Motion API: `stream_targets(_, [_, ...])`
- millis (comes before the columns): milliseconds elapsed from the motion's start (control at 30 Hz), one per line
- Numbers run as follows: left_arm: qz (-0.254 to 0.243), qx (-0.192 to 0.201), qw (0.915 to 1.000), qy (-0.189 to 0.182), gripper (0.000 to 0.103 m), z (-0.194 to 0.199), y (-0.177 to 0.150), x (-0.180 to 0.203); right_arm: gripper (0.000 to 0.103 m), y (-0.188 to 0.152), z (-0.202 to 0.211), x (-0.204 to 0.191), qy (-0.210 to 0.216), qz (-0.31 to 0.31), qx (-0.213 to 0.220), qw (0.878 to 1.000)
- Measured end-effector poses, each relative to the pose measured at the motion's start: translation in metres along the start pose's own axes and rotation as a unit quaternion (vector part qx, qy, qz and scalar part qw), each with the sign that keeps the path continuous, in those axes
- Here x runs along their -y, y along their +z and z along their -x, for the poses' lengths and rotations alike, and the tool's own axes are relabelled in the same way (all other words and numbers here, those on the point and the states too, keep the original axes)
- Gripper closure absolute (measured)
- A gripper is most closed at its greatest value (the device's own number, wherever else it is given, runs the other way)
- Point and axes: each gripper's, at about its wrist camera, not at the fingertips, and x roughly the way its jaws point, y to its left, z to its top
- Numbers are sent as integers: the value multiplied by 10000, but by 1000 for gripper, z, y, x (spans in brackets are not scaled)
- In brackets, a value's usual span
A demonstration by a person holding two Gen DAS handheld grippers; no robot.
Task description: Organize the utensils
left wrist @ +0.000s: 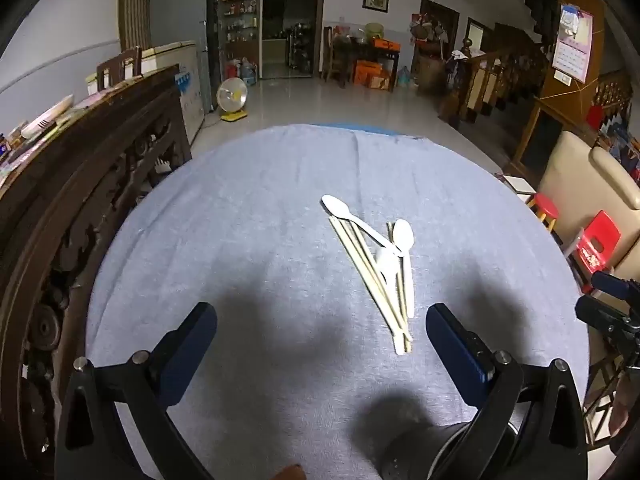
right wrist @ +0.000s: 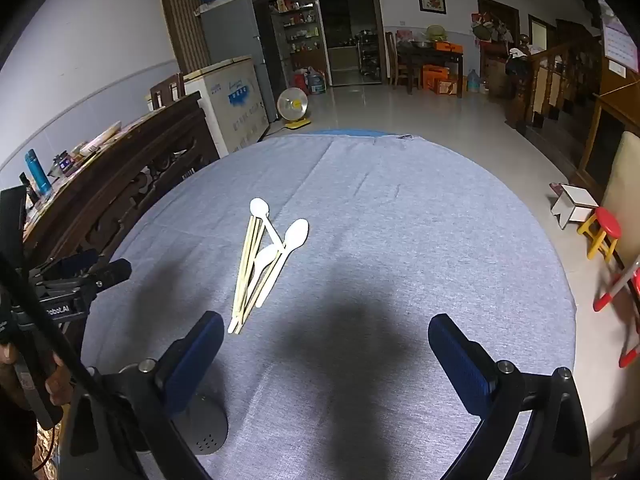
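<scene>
While both sets of tongs, the left tongs [left wrist: 320, 328] and the right tongs [right wrist: 326, 336], hang spread wide and empty over the table [left wrist: 240, 240], a loose pile lies just beyond them on the grey cloth: white plastic spoons [left wrist: 402, 236] crossed over pale chopsticks [left wrist: 368, 268], touching one another.

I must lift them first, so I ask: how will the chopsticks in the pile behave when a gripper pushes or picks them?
The chopsticks look thin and stiff, probably light. White spoons lie across them, so pushing likely drags those along. On the cloth they probably slide little, maybe roll.
</scene>
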Motion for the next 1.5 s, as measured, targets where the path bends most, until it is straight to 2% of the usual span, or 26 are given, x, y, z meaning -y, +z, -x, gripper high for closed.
stream_targets(100, [-69,-110,9997,184,0,-3,6,9,0,0,0,0,9,-12,13,10000])
stream_targets(133, [33,-180,9998,12,0,-7,8,4,0,0,0,0,19,-16,-3,10000])
stream_targets(167, [30,-183,9998,14,0,-9,10,5,0,0,0,0,28,-11,-3,10000])
stream_targets(200, [53,5,10000,-48,0,-2,5,2,0,0,0,-1,35,-2,0,10000])
stream_targets(233, [73,27,9999,-83,0,-1,2,-2,0,0,0,-1,26,16,1,10000])
stream_targets(600, [175,7,9998,-57,0,-5,-5,-15,0,0,2,-2,-2,61,-32,10000])
stream_targets(1500, [61,-6,10000,-60,0,-1,-8,-10,0,0,-3,-1,3,52,-55,10000])
